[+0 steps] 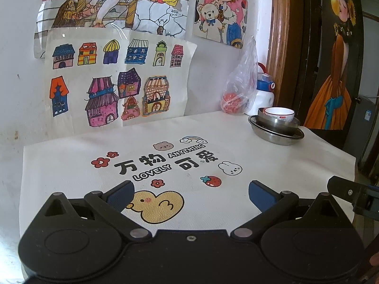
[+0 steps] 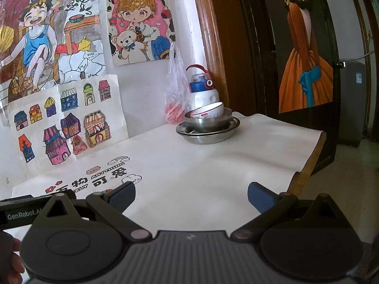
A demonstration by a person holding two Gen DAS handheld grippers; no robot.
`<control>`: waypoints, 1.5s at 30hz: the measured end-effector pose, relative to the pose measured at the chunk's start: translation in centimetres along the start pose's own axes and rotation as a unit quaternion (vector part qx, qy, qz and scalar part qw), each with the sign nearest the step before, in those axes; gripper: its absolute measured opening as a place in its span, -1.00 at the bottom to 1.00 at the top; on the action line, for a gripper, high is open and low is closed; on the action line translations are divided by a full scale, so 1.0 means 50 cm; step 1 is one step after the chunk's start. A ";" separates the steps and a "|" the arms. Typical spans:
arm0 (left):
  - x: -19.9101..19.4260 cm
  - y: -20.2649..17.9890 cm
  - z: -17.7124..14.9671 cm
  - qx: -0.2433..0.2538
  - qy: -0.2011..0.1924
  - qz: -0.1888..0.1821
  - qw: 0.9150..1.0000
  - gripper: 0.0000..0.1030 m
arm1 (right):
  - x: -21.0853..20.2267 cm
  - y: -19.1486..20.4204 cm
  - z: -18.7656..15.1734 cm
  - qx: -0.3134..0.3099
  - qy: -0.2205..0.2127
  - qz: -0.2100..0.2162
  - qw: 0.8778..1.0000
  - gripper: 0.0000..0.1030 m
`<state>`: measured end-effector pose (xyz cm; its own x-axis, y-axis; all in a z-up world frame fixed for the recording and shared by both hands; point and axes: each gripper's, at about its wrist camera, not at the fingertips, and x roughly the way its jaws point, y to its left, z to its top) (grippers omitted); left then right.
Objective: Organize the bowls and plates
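— Both grippers sit nearest, low over the front of the table: the left gripper (image 1: 189, 195) above the yellow duck print (image 1: 157, 207), the right gripper (image 2: 190, 197) over bare cloth. How do the jaws stand?

— Spread wide on both, blue pads apart, nothing between them.

— And the dishes?

— Stacked at the far right corner of the table. A white bowl (image 1: 279, 114) with a red rim line lies tilted inside a steel bowl (image 2: 208, 120), and that sits on steel plates (image 1: 276, 135). Neither gripper touches the stack; both are well apart from it.

— What is around it?

— Just behind the stack, against the wall, stands a white bottle (image 2: 203, 92) with a blue and red cap, and beside it a clear plastic bag (image 1: 241, 85) with something red inside. A white tablecloth (image 2: 201, 172) with cartoon prints and lettering covers the table. Coloured drawings (image 1: 113, 80) hang on the wall behind, and a wooden door frame (image 2: 210, 35) rises to the right.
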<state>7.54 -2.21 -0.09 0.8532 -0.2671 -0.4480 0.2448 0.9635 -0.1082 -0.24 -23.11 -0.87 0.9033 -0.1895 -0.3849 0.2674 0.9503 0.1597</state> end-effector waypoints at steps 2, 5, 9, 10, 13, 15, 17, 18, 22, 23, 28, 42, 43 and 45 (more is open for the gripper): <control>0.001 0.001 0.000 0.000 0.000 0.000 1.000 0.98 | 0.000 0.000 0.000 0.000 0.001 0.000 1.000 1.00; 0.000 0.000 0.000 0.000 0.000 0.000 1.000 0.98 | 0.002 0.001 -0.003 0.000 0.001 0.000 1.000 1.00; 0.001 -0.002 -0.001 0.001 0.000 0.001 1.000 0.98 | 0.002 0.001 -0.002 0.000 0.001 0.000 1.000 1.00; 0.001 -0.002 -0.001 0.001 0.000 0.001 1.000 0.98 | 0.002 0.001 -0.002 0.000 0.001 0.000 1.000 1.00; 0.003 -0.002 -0.002 0.001 0.001 0.001 1.000 0.98 | 0.002 0.001 -0.002 0.001 0.001 0.000 1.000 1.00; 0.002 -0.002 -0.002 0.002 0.001 0.002 1.000 0.98 | 0.002 0.001 -0.002 0.000 0.001 0.000 1.000 1.00; 0.002 -0.002 -0.002 0.002 0.001 0.001 1.000 0.98 | 0.002 0.001 -0.003 0.000 0.001 0.000 1.000 1.00; 0.002 -0.002 -0.002 0.002 0.001 0.001 1.000 0.98 | 0.002 0.001 -0.002 0.000 0.001 0.000 1.000 1.00; 0.003 -0.001 -0.002 0.002 0.001 0.002 1.000 0.98 | 0.001 0.001 -0.002 0.000 0.001 0.000 1.000 1.00; 0.002 -0.002 -0.002 0.002 0.001 0.002 1.000 0.98 | 0.002 0.001 -0.003 0.000 0.002 0.000 1.000 1.00; 0.001 -0.002 -0.002 0.002 0.001 0.001 1.000 0.98 | 0.002 0.002 -0.004 0.000 0.002 0.000 1.000 1.00; 0.003 -0.006 -0.005 0.008 0.001 -0.001 1.000 0.98 | 0.002 0.002 -0.004 0.000 0.002 0.000 1.000 1.00; 0.002 -0.008 -0.004 0.011 0.001 0.001 1.000 0.98 | 0.002 0.003 -0.005 0.000 0.002 0.000 1.000 1.00; 0.001 -0.010 -0.004 0.015 0.003 0.003 1.000 0.98 | 0.002 0.003 -0.005 0.000 0.002 0.000 1.000 1.00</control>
<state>7.38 -2.69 -0.24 0.8524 -0.2609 -0.4531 0.2529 0.9642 -0.0793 -0.17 -22.95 -1.11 0.9021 -0.1892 -0.3878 0.2678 0.9502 0.1594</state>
